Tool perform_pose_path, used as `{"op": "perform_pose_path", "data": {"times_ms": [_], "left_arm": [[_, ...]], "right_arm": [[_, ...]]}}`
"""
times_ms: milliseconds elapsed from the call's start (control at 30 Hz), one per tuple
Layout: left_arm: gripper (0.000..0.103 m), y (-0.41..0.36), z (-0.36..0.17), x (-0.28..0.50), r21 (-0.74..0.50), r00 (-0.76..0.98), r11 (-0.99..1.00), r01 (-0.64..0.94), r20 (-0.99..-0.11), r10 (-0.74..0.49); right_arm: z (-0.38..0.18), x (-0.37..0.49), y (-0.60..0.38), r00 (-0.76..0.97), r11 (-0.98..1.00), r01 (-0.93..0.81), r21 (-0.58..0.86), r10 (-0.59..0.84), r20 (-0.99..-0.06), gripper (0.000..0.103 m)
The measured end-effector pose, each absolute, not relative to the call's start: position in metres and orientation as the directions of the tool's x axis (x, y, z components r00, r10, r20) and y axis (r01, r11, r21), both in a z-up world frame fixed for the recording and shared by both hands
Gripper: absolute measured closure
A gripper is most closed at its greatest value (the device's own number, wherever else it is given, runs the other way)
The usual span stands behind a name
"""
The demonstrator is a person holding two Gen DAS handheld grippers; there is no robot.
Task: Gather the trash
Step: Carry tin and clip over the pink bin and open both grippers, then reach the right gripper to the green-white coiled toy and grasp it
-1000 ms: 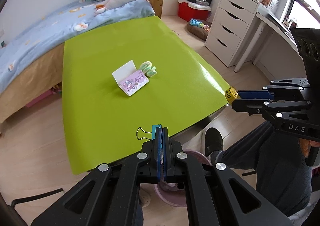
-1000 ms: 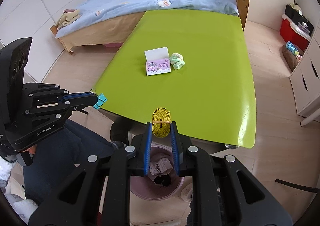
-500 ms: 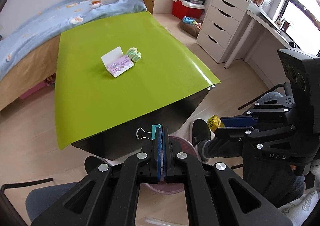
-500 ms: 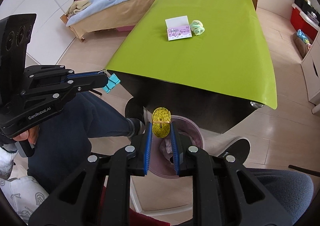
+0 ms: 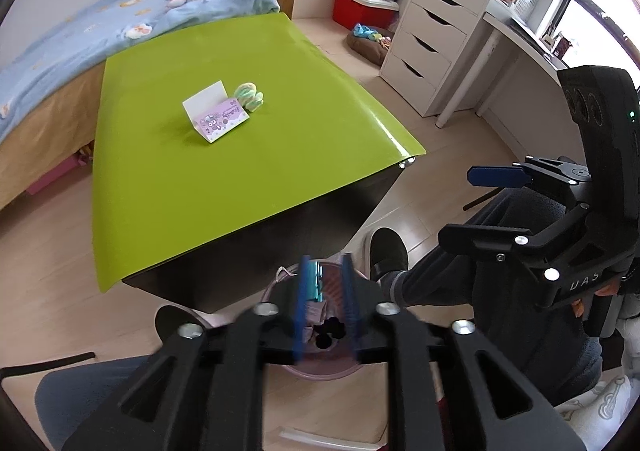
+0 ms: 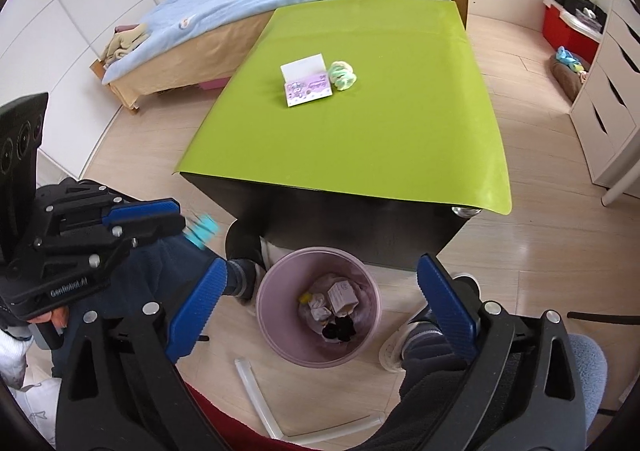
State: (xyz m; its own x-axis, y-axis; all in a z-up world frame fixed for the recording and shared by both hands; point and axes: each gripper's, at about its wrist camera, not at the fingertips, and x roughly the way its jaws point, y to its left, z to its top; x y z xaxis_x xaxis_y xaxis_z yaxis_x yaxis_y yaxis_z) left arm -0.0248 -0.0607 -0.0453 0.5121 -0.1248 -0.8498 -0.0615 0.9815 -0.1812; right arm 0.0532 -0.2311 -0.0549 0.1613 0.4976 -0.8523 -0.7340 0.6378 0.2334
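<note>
Pink trash bin (image 6: 280,335) is sitting on the floor just below the green table's (image 6: 360,155) near edge. Right gripper (image 6: 324,305), jaws just opening wide, is hanging empty over it. Left gripper (image 5: 326,301), jaws just parting, is releasing a teal binder clip (image 6: 202,231) beside the bin.

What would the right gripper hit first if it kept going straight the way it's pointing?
Most likely the pink trash bin: the right gripper, jaws just opened and empty, aims into its mouth, so it would meet the rim or the paper scraps inside; depth is unclear.
</note>
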Motion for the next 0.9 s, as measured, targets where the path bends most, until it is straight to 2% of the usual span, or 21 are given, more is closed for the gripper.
{"op": "perform_pose_path", "data": {"times_ms": [33,67,900], "left_arm": [[0.017,-0.06,-0.045,-0.025,-0.183,0.52,0.981,-0.069,-0.845,-0.121],[0.01,-0.059,-0.045,-0.027,-0.192,0.535,0.979,-0.072,-0.836,-0.125],[0.008,-0.033,-0.039,-0.024,-0.195,0.55,0.965,-0.176,-0.832,-0.068]], "right_arm": [[-0.054,0.054,-0.232,0.165,0.642,-0.73,0.234,0.498,-0.852,0.008],[-0.054,0.055,-0.234,0.166,0.645,-0.726,0.237,0.5,-0.85,0.007],[-0.047,0.063,-0.225,0.156,0.636,-0.724,0.267,0.529,-0.834,0.007]]}}
